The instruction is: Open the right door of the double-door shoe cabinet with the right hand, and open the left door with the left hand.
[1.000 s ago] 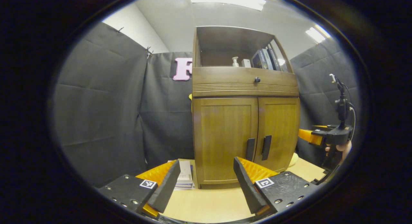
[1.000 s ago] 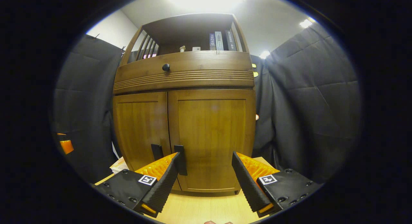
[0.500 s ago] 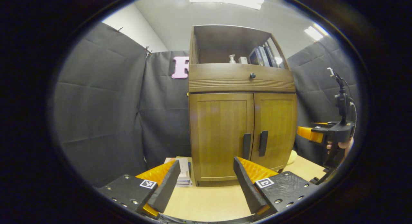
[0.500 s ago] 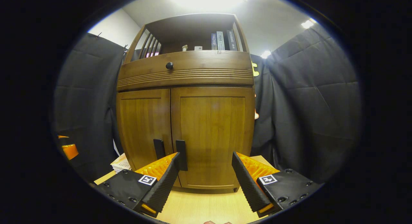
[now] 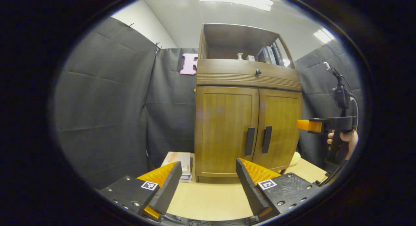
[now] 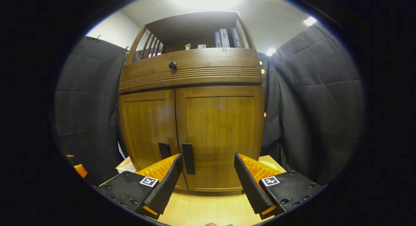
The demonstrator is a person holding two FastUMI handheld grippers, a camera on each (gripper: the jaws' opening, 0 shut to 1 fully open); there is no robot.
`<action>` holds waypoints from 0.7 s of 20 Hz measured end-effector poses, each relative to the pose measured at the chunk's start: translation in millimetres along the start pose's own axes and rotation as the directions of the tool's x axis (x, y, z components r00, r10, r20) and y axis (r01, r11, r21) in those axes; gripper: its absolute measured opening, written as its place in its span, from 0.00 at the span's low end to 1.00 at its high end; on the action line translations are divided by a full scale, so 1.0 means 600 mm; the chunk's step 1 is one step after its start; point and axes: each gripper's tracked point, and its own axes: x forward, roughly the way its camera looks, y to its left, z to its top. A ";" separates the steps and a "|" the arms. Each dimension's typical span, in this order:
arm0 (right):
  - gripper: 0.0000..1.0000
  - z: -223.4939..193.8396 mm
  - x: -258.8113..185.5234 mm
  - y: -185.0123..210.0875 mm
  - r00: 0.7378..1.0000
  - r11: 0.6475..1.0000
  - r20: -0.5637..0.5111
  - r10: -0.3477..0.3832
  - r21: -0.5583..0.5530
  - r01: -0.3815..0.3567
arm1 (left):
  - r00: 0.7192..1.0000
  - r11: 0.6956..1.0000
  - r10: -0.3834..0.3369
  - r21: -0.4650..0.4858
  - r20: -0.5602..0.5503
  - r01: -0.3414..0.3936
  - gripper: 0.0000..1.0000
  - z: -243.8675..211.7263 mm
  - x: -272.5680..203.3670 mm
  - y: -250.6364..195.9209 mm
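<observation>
Your left gripper (image 5: 208,183) sits farther back from the shoe cabinet (image 5: 247,119) than a second ago: the cabinet looks smaller in the left gripper view, more of the table (image 5: 208,200) shows in front of its base, and the stack of books (image 5: 178,161) beside it is now plainly visible above your left finger. Your right gripper (image 5: 304,125), seen at the right of that view, is level now instead of tilted, and the hand (image 5: 344,140) holding it is higher. In the right gripper view the right door's handle (image 6: 188,158) has slid rightward, clear of your left finger and just inside the gap, with both handles lower in view.
</observation>
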 end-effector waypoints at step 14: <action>0.98 0.001 0.133 0.072 0.996 0.996 -0.036 0.084 0.018 -0.083 | 0.990 0.991 0.128 -0.036 -0.056 -0.130 0.95 -0.053 -0.035 0.031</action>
